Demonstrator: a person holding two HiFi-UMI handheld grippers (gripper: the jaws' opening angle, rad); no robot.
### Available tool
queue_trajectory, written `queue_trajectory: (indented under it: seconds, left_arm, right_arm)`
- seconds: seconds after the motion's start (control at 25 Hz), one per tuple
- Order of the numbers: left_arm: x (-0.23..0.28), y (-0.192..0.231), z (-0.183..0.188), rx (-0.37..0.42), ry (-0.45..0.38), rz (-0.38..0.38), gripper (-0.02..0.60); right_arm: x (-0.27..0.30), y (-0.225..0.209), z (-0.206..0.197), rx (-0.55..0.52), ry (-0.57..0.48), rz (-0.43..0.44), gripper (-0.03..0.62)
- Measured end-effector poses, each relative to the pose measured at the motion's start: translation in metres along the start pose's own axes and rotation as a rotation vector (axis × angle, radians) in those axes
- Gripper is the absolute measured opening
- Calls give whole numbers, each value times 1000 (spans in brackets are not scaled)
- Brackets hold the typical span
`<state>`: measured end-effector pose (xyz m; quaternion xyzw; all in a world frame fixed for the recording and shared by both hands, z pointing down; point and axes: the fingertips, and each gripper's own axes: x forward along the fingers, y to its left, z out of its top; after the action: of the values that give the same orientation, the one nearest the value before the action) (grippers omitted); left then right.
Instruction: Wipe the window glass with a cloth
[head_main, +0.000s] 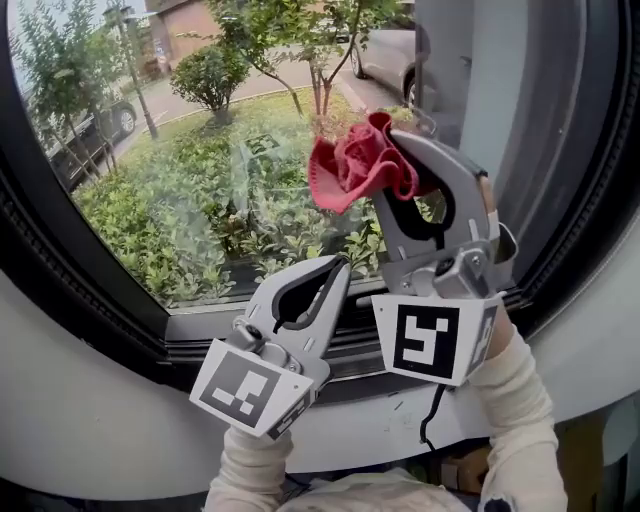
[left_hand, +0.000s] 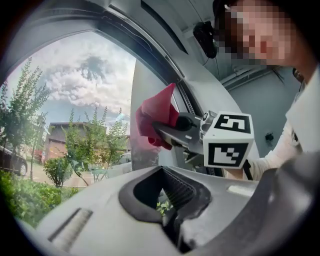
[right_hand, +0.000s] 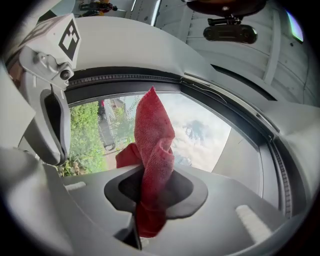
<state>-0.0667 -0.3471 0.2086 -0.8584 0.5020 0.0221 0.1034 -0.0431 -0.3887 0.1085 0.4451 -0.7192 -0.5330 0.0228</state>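
A red cloth (head_main: 352, 162) is bunched in my right gripper (head_main: 398, 148), whose jaws are shut on it. It sits close against the window glass (head_main: 200, 170), right of centre. In the right gripper view the cloth (right_hand: 154, 150) rises from between the jaws toward the glass (right_hand: 200, 135). My left gripper (head_main: 338, 268) is lower, near the sill, with its jaws shut and nothing in them. From the left gripper view the cloth (left_hand: 156, 117) and the right gripper (left_hand: 165, 131) show above, in front of the pane (left_hand: 75, 110).
A dark curved window frame (head_main: 60, 290) rings the glass, with a black sill track (head_main: 200, 335) below. White wall (head_main: 90, 420) lies under the frame. Outside are shrubs (head_main: 190, 240), trees and parked cars (head_main: 385, 55).
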Motion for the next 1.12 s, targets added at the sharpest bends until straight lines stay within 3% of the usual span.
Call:
queue_trajectory:
  seconds: [0.24, 0.56, 1.12]
  left_arm:
    - [-6, -4, -3, -10, -1, 1, 0]
    - [-6, -4, -1, -3, 6, 6, 0]
    - [11, 3, 21, 20, -6, 17, 0]
  right_arm:
    - [-13, 22, -13, 55, 29, 9, 112]
    - [-8, 10, -10, 50, 17, -1, 118]
    - [29, -96, 15, 32, -29, -128, 120]
